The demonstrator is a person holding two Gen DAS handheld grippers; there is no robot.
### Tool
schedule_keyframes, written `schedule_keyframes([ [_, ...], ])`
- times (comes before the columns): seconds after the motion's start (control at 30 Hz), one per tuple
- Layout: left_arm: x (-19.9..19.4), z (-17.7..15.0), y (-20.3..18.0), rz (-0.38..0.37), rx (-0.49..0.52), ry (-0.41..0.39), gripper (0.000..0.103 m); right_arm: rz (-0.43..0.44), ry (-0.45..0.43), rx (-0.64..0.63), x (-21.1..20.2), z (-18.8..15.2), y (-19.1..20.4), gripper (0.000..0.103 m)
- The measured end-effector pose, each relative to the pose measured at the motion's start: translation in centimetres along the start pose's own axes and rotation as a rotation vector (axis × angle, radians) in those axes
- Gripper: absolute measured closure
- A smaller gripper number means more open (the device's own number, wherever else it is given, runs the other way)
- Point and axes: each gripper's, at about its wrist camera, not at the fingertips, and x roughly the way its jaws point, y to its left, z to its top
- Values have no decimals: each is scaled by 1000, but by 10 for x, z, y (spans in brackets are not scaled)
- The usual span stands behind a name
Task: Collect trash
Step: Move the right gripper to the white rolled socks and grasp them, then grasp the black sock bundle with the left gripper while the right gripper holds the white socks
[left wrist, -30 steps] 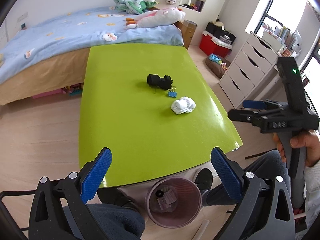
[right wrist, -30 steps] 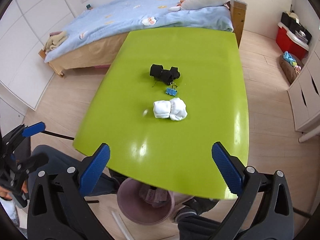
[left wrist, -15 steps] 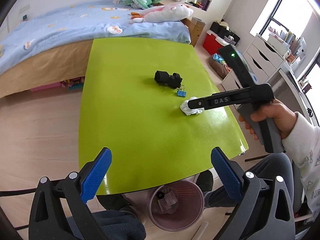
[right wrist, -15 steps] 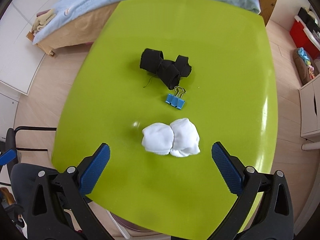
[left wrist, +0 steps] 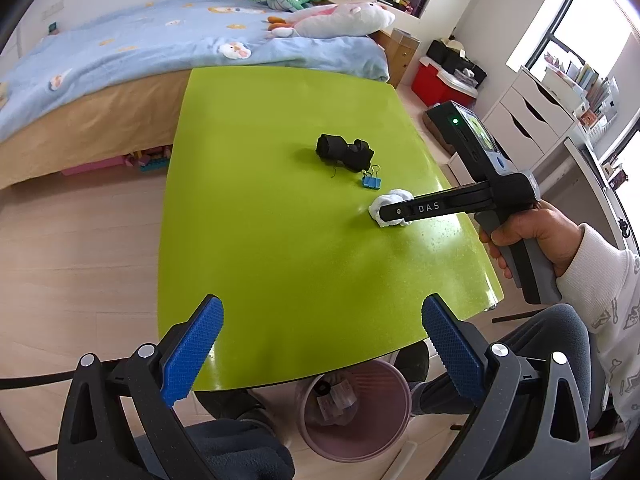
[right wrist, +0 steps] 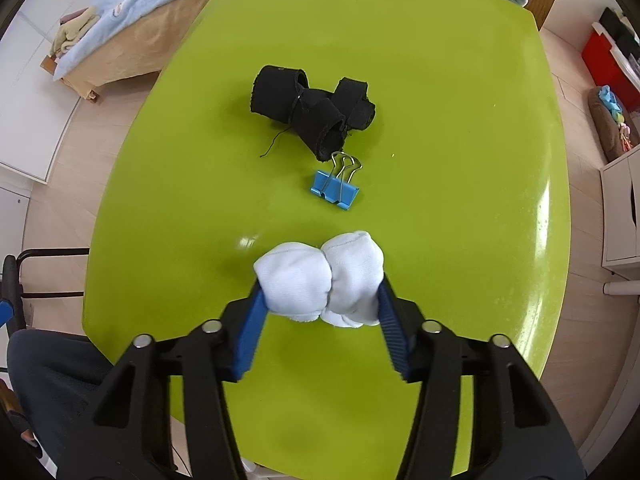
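Note:
A white cloth wad [right wrist: 320, 280] lies on the green table [right wrist: 460, 160]. My right gripper [right wrist: 320, 300] is closed around it, both blue pads touching its sides. It also shows in the left wrist view [left wrist: 390, 208], partly hidden by the right gripper's finger. A black fabric roll [right wrist: 312, 112] and a blue binder clip [right wrist: 334, 190] lie just beyond. My left gripper [left wrist: 320, 344] is open and empty above the table's near edge. A pink trash bin [left wrist: 354, 408] with some scraps stands on the floor under that edge.
A bed with a blue blanket [left wrist: 140, 52] stands behind the table. White drawers [left wrist: 532, 116] and a red box [left wrist: 436, 80] are at the right. My legs are beside the bin.
My right gripper has moved forward and down to the white wad and closed its jaws on it. The left gripper has stayed open and shifted slightly.

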Motion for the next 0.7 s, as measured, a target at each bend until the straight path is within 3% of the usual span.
schedule_keyframes([
  [0.13, 1, 2, 0, -3, -1, 0, 8, 13, -29, 11, -9, -6, -7, 66],
  [0.37, 8, 18, -6, -2, 18, -12, 8, 41, -128, 65, -44, -31, -19, 66],
  [0.7, 30, 74, -25, 2, 92, -19, 8, 59, -170, 108, -74, -63, -34, 66],
])
